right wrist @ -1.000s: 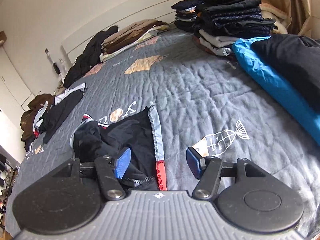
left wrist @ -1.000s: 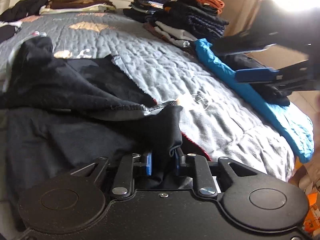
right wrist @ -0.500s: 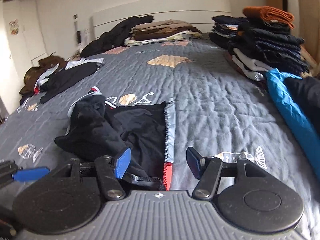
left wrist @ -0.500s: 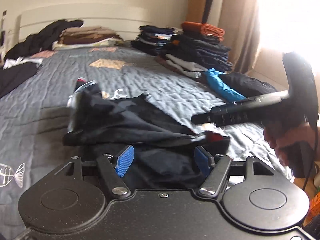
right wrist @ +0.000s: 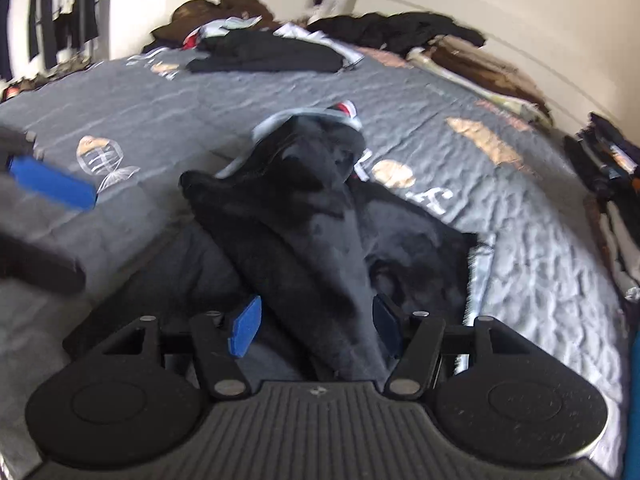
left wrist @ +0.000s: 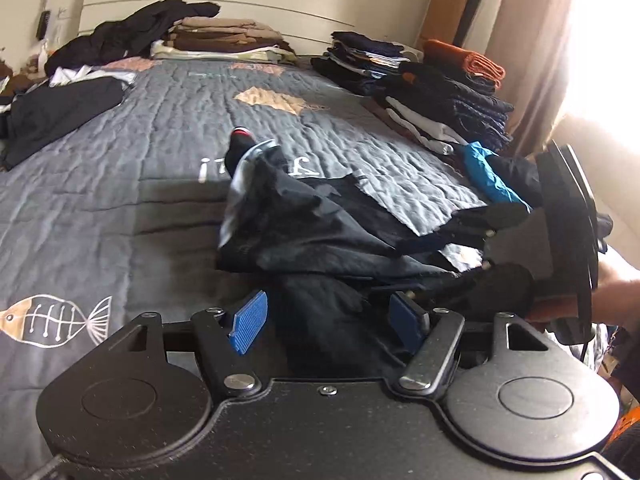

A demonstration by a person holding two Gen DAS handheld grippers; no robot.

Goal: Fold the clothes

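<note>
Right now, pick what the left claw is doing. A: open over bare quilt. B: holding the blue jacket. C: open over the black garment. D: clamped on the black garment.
C: the left claw has its blue pads spread wide with the black garment lying between them, ungripped.

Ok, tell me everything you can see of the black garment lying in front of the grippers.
The black garment is soft, matte knit fabric, crumpled in a loose heap, not folded, on the grey quilted bedspread. A pale grey band with a red and white tip edges its far end, and a grey strip runs along one side. Folds of it lie between the open fingers of the left gripper and right gripper; neither clamps it.
</note>
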